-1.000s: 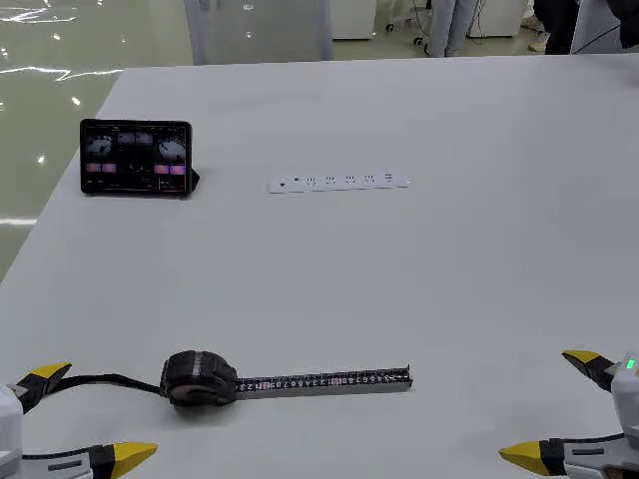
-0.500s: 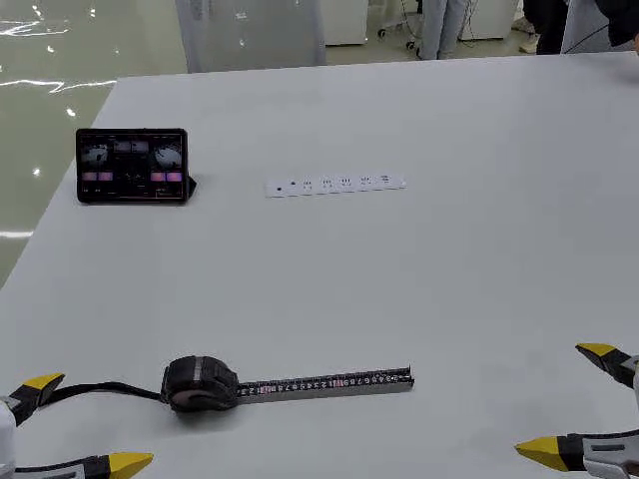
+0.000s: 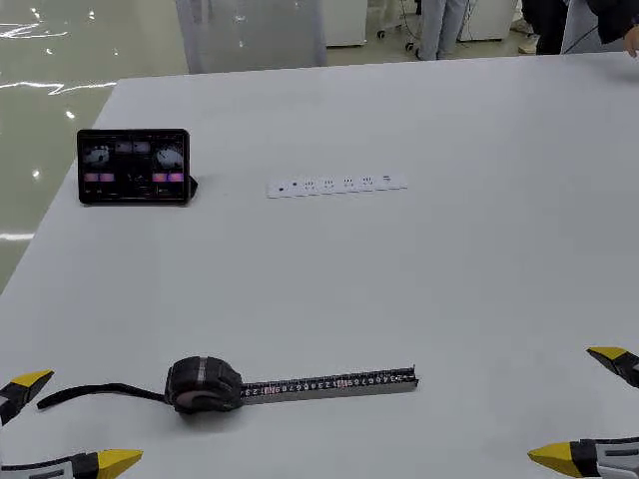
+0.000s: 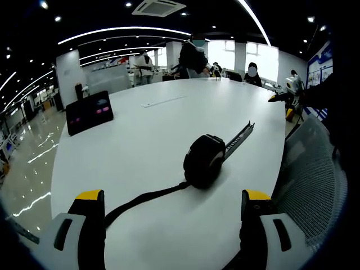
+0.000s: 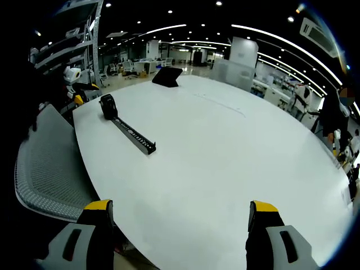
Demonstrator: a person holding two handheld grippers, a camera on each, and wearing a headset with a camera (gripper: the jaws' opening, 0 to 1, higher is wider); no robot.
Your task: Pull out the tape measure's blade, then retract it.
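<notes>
**Head view.** Tape measure (image 3: 203, 385) lies near the desk's (image 3: 449, 249) near edge, toward its left corner. Its blade (image 3: 329, 382) is drawn out flat on the desk, running right along that edge, and the strap (image 3: 90, 391) trails left. Your left gripper (image 3: 72, 419) sits at the near-left corner with its jaws apart and nothing between them. Your right gripper (image 3: 581, 406) is at the near-right, also gaping and empty, well apart from the blade tip.

Count: one tape measure, one blade, one strap, one tablet (image 3: 133, 167) near the left edge, one power strip (image 3: 336, 185) toward the desk's middle, two grippers.

**Left gripper view.** The left gripper's (image 4: 172, 197) jaws are spread wide, with the tape measure (image 4: 205, 160) ahead between their lines and not touched. The strap (image 4: 140, 199) runs back toward you and the blade (image 4: 239, 138) points away. One tablet (image 4: 90, 111).

**Right gripper view.** The right gripper's (image 5: 180, 206) jaws are spread over bare desk (image 5: 225, 157). The tape measure (image 5: 108, 106) and blade (image 5: 134, 135) are far off by the near edge. One tablet (image 5: 167, 77) beyond. One mesh chair (image 5: 45, 163) below the edge.

**Progress (judgement).** The pull-out looks done, since a good length of blade is showing. Retraction is still left. You hold nothing, so you must first take hold of the case.
</notes>
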